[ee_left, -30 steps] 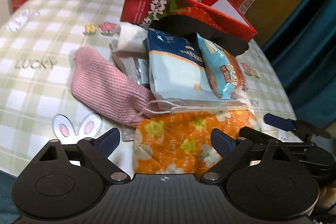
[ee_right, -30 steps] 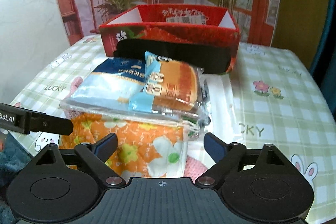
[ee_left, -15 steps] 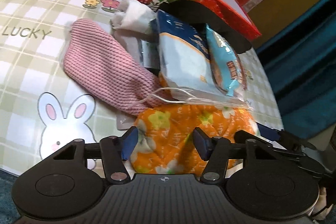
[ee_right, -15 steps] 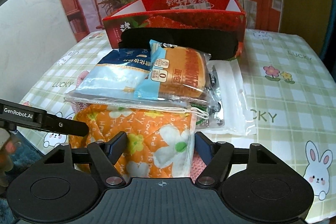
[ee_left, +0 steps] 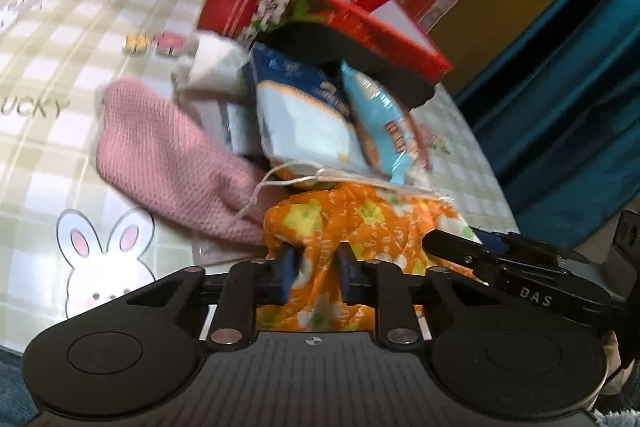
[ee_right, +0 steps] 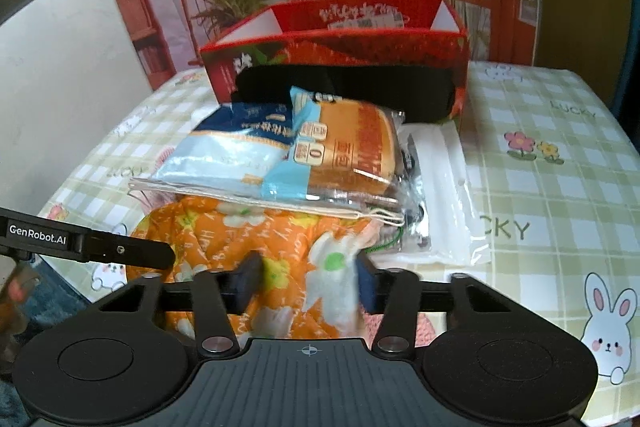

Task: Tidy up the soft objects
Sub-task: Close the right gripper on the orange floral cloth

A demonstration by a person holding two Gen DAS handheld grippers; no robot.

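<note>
An orange flowered cloth [ee_left: 360,223] [ee_right: 240,239] lies bunched at the near edge of the table under a pile of packets. My left gripper [ee_left: 316,267] is closing, its blue pads pinching a fold of this cloth. My right gripper [ee_right: 308,279] is closing too, with the cloth's other end squeezed between its pads. On top of the cloth rest a light blue packet [ee_left: 308,115] [ee_right: 236,151] and a bread packet [ee_left: 384,119] [ee_right: 352,147]. A pink knitted cloth [ee_left: 168,155] lies to the left.
A red cardboard box [ee_left: 320,11] [ee_right: 340,43] stands behind the pile, with a black soft piece [ee_right: 344,87] against its front. A clear plastic bag [ee_right: 444,187] lies right of the pile. The checked tablecloth [ee_right: 552,187] covers the table. A white cloth [ee_left: 212,67] sits near the box.
Both grippers went from wide open to closed onto the orange flowered cloth, which now bunches up between their pads. The left view has tilted and come slightly nearer.
</note>
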